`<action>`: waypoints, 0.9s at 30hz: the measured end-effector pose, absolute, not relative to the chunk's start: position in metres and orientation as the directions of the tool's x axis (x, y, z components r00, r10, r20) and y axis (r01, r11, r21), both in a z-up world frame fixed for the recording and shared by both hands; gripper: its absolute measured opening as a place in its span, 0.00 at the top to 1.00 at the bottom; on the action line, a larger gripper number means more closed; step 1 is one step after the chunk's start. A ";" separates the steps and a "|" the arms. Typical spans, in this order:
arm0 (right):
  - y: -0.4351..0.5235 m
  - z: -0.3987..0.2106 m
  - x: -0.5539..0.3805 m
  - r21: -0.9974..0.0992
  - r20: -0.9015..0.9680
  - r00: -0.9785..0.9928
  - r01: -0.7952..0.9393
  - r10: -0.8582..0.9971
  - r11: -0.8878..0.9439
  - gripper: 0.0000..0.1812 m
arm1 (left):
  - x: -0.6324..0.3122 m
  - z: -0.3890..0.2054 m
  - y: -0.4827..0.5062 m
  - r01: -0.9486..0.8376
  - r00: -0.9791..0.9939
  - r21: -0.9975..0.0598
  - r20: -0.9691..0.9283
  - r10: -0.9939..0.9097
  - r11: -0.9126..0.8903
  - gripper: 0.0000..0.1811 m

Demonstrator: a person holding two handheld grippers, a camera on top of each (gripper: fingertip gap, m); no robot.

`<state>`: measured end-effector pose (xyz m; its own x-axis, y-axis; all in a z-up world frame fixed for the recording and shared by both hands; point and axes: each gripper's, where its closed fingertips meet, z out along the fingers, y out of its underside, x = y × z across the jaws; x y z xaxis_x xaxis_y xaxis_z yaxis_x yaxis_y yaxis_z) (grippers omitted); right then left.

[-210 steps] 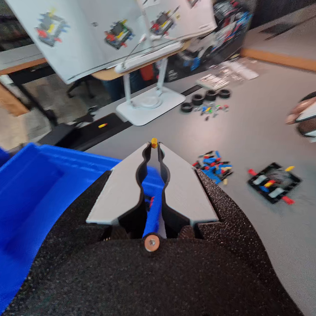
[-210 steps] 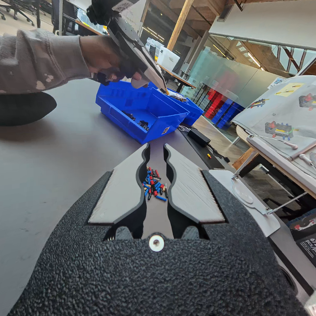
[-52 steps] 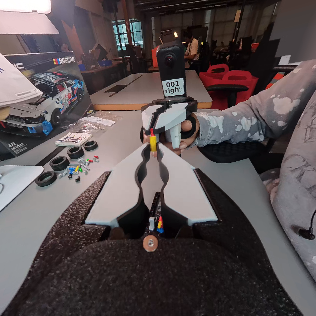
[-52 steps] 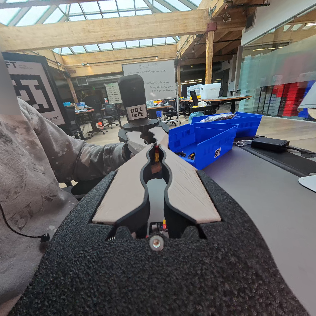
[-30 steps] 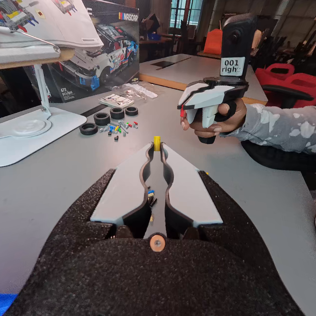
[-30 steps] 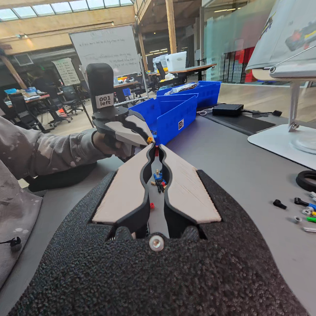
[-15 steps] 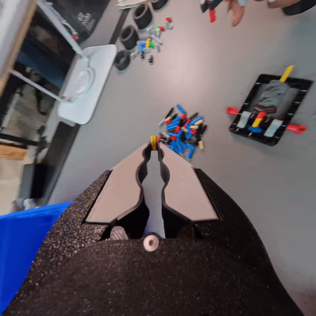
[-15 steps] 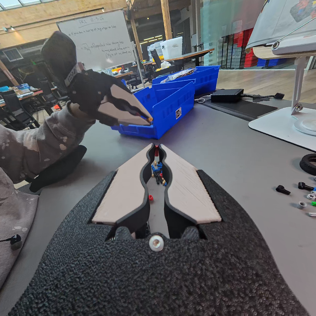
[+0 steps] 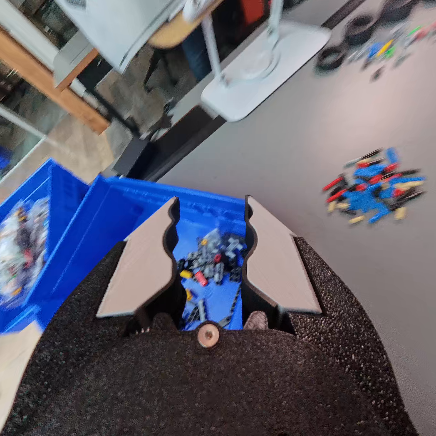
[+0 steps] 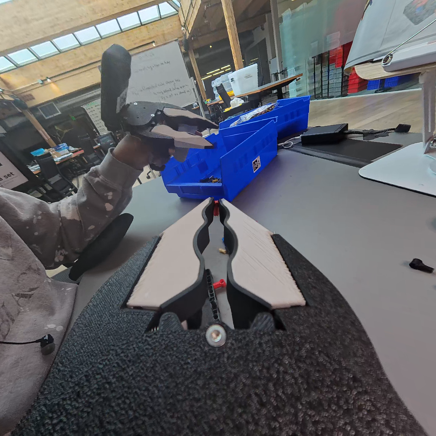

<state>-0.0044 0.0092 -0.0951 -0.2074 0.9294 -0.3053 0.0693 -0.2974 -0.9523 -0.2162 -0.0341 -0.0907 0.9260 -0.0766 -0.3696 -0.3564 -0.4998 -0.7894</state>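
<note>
Blue plastic fills most of the left wrist view: the left gripper [image 9: 211, 198] hangs over the nearer blue bin [image 9: 118, 212] with its jaws spread wide and nothing between them. Straight below the gap lies a heap of small loose pieces [image 9: 212, 259] on the bin floor, mostly grey and black with a bit of yellow and red (the shot is pretty blurry, so no finer detail).

The right gripper [image 10: 215, 200] sits low over the grey table [image 10: 330, 224], clamped nearly shut on a small red pin [image 10: 215, 207] right at its tips. A black beam frame [image 10: 212, 297] with another red pin poking out shows under it, between the fingers.

Other stuff around: a second bin [image 9: 23, 236] of bagged parts just beside the first, a pile of blue, red and tan pins [image 9: 375, 188] well apart on the table, the white stand base [image 9: 259, 82], black tyres [image 9: 330, 60] and a lone black pin [image 10: 421, 265]. The near bin wall stands between the two grippers.
</note>
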 end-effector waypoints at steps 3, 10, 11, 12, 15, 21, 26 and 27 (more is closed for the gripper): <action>0.003 -0.089 -0.006 -0.918 -0.392 -0.249 0.047 0.886 -0.393 0.98 | -0.116 -0.066 -0.029 -0.243 0.903 -0.942 -0.132 -0.408 -0.232 0.76; -0.008 -0.077 -0.007 -0.823 -0.540 -0.332 0.018 0.773 -0.568 0.98 | -0.019 -0.069 -0.030 -0.002 0.736 -0.992 0.086 -0.671 -0.129 0.90; -0.009 -0.075 -0.007 -0.810 -0.554 -0.344 0.013 0.758 -0.586 0.98 | -0.015 -0.075 -0.028 -0.019 0.741 -0.990 0.078 -0.667 -0.137 0.92; -0.010 -0.072 -0.007 -0.798 -0.566 -0.352 0.007 0.745 -0.603 0.98 | -0.012 -0.080 -0.025 -0.039 0.747 -0.989 0.065 -0.662 -0.141 0.93; -0.012 -0.069 -0.008 -0.778 -0.584 -0.362 -0.007 0.727 -0.628 0.98 | -0.001 -0.087 -0.022 -0.063 0.754 -0.988 0.044 -0.656 -0.138 0.91; -0.017 -0.072 -0.011 -0.774 -0.590 -0.364 0.001 0.721 -0.633 0.98 | 0.004 -0.086 -0.019 -0.038 0.760 -0.991 0.056 -0.647 -0.129 0.96; -0.017 -0.075 -0.011 -0.806 -0.554 -0.353 0.002 0.754 -0.592 0.98 | 0.004 -0.086 -0.021 -0.018 0.749 -0.989 0.086 -0.657 -0.149 0.98; -0.018 -0.076 -0.012 -0.821 -0.538 -0.343 0.004 0.770 -0.571 0.98 | 0.003 -0.087 -0.021 -0.011 0.745 -0.987 0.098 -0.660 -0.160 0.98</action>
<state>-0.0115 -0.0175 -0.0761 -0.3432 0.7700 -0.5378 0.0042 -0.5713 -0.8207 0.0033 -0.0207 -0.0871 0.7448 -0.6600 0.0984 -0.0114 -0.1600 -0.9870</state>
